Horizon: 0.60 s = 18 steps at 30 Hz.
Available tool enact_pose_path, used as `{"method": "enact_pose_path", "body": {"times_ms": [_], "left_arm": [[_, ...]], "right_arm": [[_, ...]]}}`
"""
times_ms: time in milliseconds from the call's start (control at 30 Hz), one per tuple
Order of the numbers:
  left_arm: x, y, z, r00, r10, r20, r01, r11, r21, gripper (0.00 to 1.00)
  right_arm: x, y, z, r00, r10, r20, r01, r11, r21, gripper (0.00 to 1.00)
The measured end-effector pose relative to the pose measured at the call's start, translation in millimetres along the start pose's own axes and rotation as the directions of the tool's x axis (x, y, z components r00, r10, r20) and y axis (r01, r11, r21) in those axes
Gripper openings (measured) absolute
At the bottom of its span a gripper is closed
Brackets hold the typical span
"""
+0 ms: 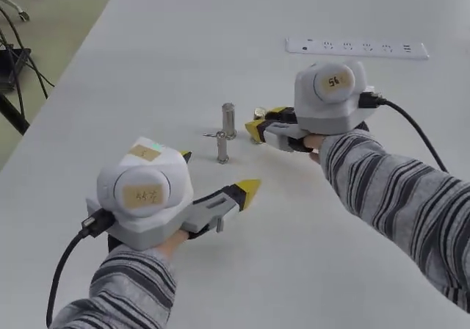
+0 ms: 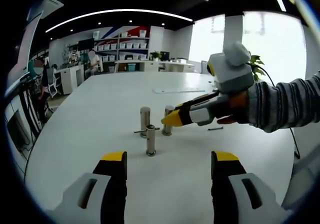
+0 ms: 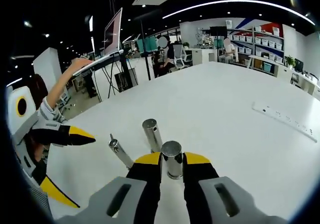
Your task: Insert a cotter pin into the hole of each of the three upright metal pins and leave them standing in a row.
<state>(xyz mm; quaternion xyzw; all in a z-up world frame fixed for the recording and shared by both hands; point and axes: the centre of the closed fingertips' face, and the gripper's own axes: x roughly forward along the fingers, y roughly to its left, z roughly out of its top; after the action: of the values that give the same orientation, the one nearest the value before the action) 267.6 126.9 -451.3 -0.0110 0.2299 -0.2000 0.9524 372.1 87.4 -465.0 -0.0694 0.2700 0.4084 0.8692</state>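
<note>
Three short metal pins stand near the table's middle. The far pin (image 1: 228,120) (image 2: 145,120) (image 3: 152,133) has a thin cotter pin (image 1: 211,134) (image 2: 139,131) sticking out sideways low down. The near pin (image 1: 222,147) (image 2: 150,140) (image 3: 120,153) stands alone in front of it. My right gripper (image 1: 257,129) (image 3: 172,170) is shut on the third pin (image 1: 259,112) (image 2: 168,120) (image 3: 172,159), which stands upright between the jaws. My left gripper (image 1: 217,171) (image 2: 169,159) is open, just short of the near pin, nothing between its fingers.
A white power strip (image 1: 356,48) (image 3: 287,119) lies at the table's far right. A loose cotter pin (image 2: 215,129) lies on the table behind my right gripper. Desks, shelves and people stand in the room beyond the table.
</note>
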Motion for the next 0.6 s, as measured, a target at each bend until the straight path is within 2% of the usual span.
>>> {"method": "enact_pose_path", "body": {"times_ms": [300,500,600], "left_arm": [[-17.2,-3.1,-4.3,0.9999,-0.013,-0.008,0.013,1.0,0.0,0.71],[-26.1,-7.4,-7.0,0.9996,-0.023,-0.018,0.023,1.0,0.019,0.72],[-31.6,-10.6,-3.8,0.9996,-0.027,-0.008,0.027,0.999,0.027,0.72]], "right_arm": [[-6.2,0.7,1.1,0.9999,0.006,-0.01,-0.006,1.0,-0.023,0.08],[-19.5,4.9,3.2,1.0,0.0,0.003,0.001,0.998,-0.064,0.08],[-29.2,10.4,0.0,1.0,-0.003,-0.003,0.003,0.997,-0.077,0.08]]}}
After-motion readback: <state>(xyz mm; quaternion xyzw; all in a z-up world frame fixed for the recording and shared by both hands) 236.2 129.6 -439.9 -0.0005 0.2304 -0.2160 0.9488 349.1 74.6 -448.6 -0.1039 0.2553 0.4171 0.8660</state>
